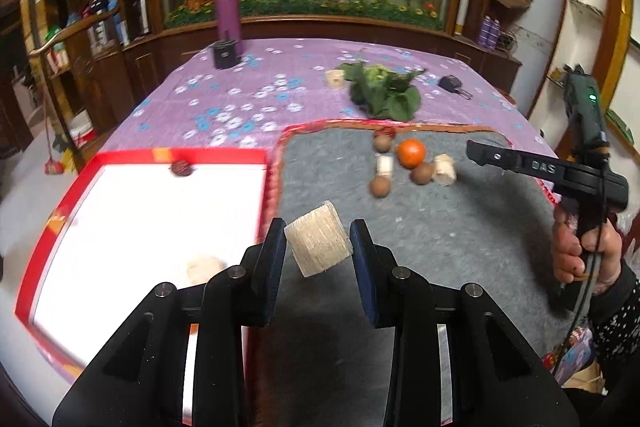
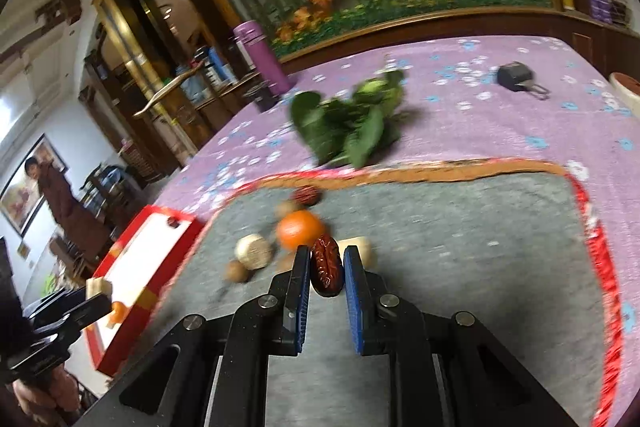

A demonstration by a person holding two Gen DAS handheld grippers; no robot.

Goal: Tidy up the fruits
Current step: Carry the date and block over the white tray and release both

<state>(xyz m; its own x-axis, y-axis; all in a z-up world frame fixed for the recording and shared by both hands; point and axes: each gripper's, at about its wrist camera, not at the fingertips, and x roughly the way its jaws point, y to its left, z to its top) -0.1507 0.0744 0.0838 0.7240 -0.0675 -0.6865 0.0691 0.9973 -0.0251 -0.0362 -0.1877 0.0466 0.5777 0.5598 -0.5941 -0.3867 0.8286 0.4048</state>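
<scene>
The left gripper (image 1: 319, 247) pinched a pale sugarcane chunk (image 1: 318, 244) above the grey mat's (image 1: 460, 227) edge. At nine o'clock, the red-rimmed tray (image 1: 60, 211) held a red date (image 1: 181, 168). The right gripper (image 2: 327, 269) clamped another date (image 2: 327, 270).

3 dates (image 2: 327, 269), 3 brown fruits (image 1: 379, 188), 2 oranges (image 2: 300, 231), 4+ pale pcs (image 1: 318, 245).

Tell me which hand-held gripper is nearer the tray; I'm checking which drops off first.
Left. The left hand-held gripper, holding a pale block, sits at the tray edge. The right hand-held gripper, holding a red date, is over the grey mat, farther away.
</scene>
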